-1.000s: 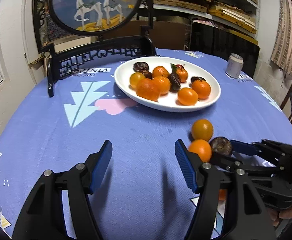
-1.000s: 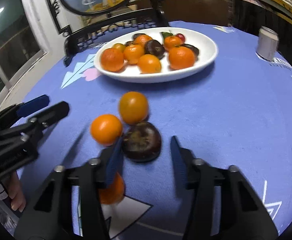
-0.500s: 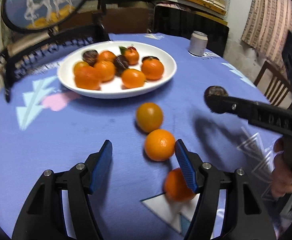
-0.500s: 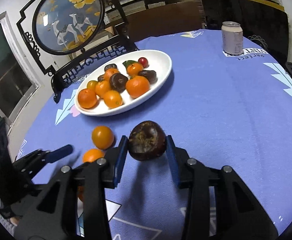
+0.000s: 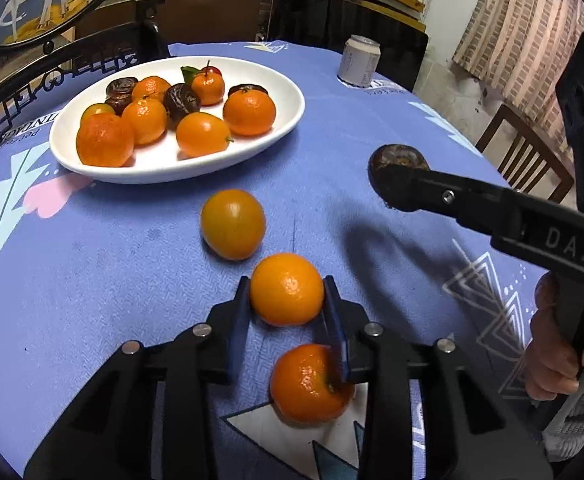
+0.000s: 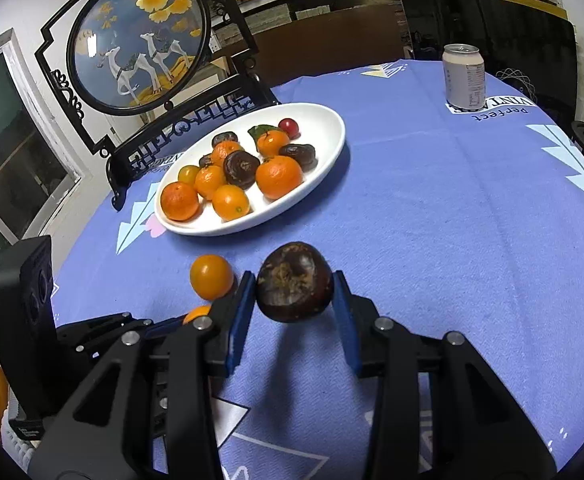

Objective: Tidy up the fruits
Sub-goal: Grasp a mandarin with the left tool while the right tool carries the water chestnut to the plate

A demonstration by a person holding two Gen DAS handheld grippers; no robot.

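Note:
My left gripper [image 5: 287, 300] is shut on an orange tangerine [image 5: 287, 289] resting on the blue tablecloth. A second tangerine [image 5: 308, 384] lies just under its right finger, and a yellow-orange fruit [image 5: 233, 224] lies beyond. My right gripper [image 6: 294, 292] is shut on a dark brown fruit [image 6: 294, 281] and holds it above the cloth; it also shows in the left wrist view [image 5: 396, 172]. The white oval plate [image 5: 288, 98] holds several tangerines and dark fruits; in the right wrist view the plate [image 6: 332, 128] is ahead and to the left.
A drink can [image 6: 463, 76] stands at the far right of the table. A black-framed round deer screen [image 6: 140, 40] stands behind the plate. A wooden chair [image 5: 528, 160] is beyond the table's right edge. Shelves line the back wall.
My left gripper moved forward and closed on the tangerine it had been open around. My right gripper kept the dark fruit raised and shifted slightly forward.

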